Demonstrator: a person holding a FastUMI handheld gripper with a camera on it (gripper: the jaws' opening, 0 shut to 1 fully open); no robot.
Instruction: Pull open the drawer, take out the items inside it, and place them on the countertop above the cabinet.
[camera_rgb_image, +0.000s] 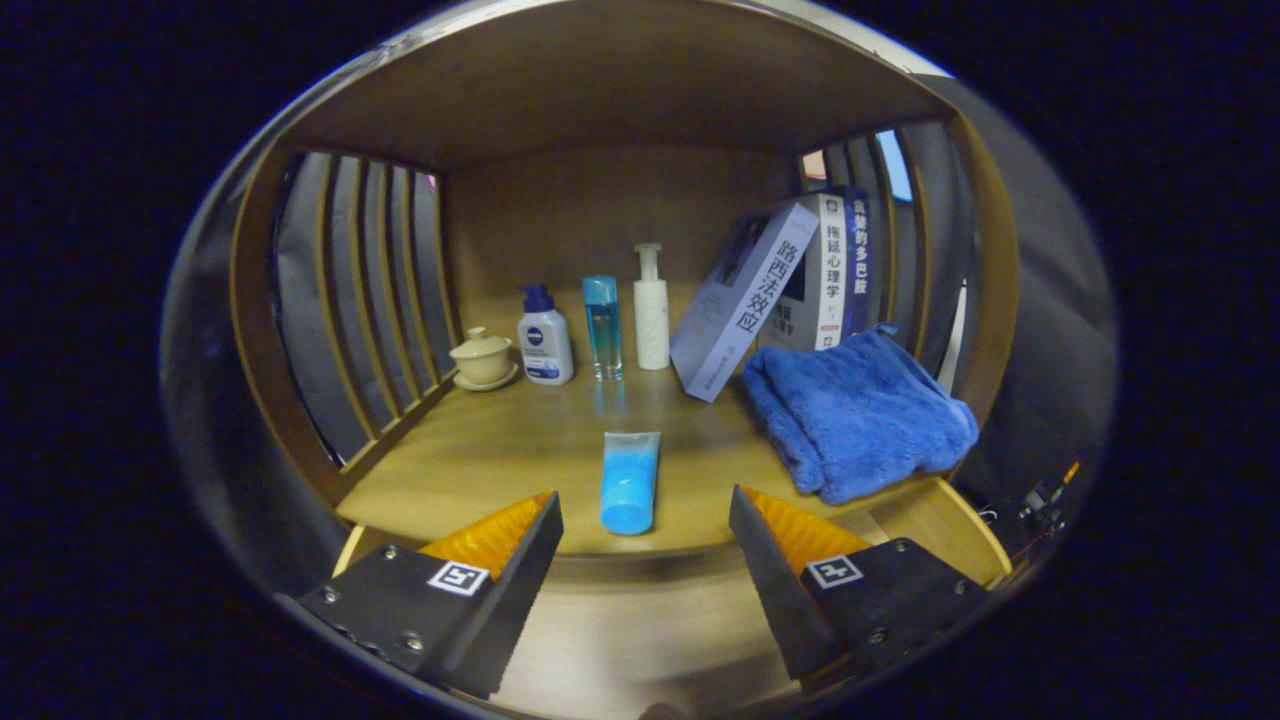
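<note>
Hand-held gripper (645, 520) released, fingers spread wide with nothing between them, hanging in front of the bench (500, 450) edge. Blue tube (629, 482) lies flat on the bench just ahead, in line with the gap between the fingers, cap end nearest. Further back, a row: lidded cup (482, 358) on saucer, pump bottle (544, 336), clear blue bottle (602, 326), white pump bottle (651, 308). Right of these, leaning books (790, 290); folded blue towel (860, 412) ahead of right finger
</note>
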